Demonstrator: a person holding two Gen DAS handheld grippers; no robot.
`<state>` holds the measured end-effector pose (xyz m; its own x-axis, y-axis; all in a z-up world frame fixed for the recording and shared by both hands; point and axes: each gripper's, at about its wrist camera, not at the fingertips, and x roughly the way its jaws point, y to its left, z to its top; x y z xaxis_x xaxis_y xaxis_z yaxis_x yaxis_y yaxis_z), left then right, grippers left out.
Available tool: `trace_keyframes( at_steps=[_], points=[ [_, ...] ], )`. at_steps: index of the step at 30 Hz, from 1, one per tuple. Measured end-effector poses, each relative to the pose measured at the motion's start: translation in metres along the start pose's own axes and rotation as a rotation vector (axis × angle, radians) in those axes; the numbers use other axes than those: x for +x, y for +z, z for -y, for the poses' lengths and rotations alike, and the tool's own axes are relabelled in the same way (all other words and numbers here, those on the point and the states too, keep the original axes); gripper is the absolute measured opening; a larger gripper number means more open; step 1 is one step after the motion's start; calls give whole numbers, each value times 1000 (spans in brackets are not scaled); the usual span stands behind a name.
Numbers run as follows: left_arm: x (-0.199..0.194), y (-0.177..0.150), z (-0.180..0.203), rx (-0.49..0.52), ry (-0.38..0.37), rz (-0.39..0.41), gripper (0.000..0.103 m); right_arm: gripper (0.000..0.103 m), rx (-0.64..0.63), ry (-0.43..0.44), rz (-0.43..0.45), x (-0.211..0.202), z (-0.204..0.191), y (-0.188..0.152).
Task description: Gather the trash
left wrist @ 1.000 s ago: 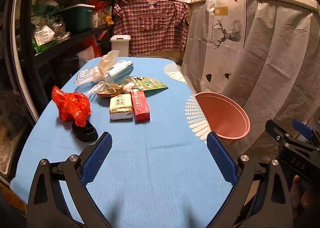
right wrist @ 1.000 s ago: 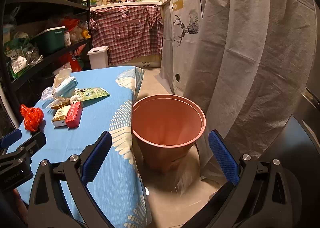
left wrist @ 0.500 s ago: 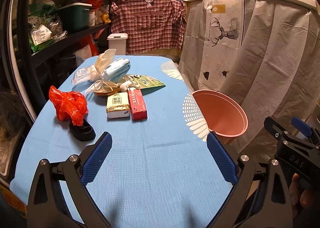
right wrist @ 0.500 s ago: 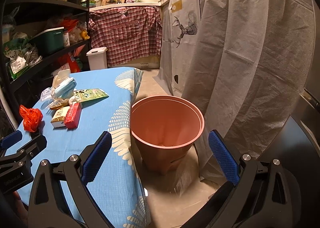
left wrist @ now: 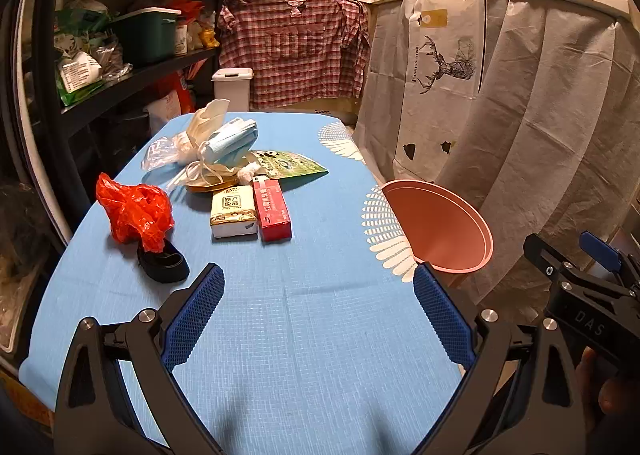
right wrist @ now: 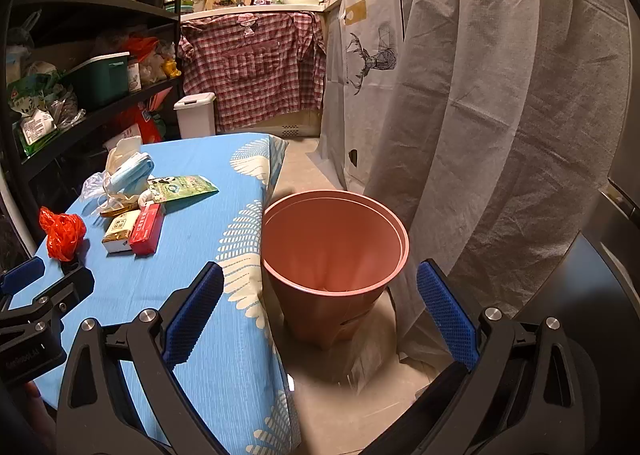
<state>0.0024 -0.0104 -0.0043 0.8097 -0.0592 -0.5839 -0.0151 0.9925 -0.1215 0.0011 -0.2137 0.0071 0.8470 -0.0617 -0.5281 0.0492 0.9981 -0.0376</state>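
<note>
Trash lies on the blue table (left wrist: pixel 312 319): a red plastic bag (left wrist: pixel 136 211), a black ring-shaped piece (left wrist: pixel 164 261), a tissue pack (left wrist: pixel 234 211), a red box (left wrist: pixel 272 209), a green packet (left wrist: pixel 286 165), blue face masks (left wrist: pixel 232 141) and clear and white wrappers (left wrist: pixel 176 143). A pink bin (right wrist: pixel 336 255) stands on the floor right of the table. My left gripper (left wrist: pixel 316 311) is open and empty above the table's near part. My right gripper (right wrist: pixel 320 303) is open and empty in front of the bin.
Black shelves (left wrist: pixel 120 83) full of goods run along the left. A grey cloth with a deer print (left wrist: pixel 500 103) hangs on the right. A small white bin (left wrist: pixel 232 89) and a plaid cloth (left wrist: pixel 292 51) stand beyond the table's far end.
Both views have shifted slightly; the trash and bin sit a little lower and closer in the left view. Both grippers stay open and nothing was grasped.
</note>
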Motion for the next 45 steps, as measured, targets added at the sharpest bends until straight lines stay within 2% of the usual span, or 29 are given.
trace_keyframes(
  at_steps=[36, 40, 45],
  points=[
    [-2, 0, 1, -9, 0, -2, 92, 94, -3, 0, 1, -2, -3, -1],
    [-5, 4, 1, -24, 2, 8, 91, 90, -4, -5, 1, -3, -5, 0],
    [-7, 6, -7, -39, 17, 13, 85, 78, 7, 10, 9, -5, -4, 1]
  ],
)
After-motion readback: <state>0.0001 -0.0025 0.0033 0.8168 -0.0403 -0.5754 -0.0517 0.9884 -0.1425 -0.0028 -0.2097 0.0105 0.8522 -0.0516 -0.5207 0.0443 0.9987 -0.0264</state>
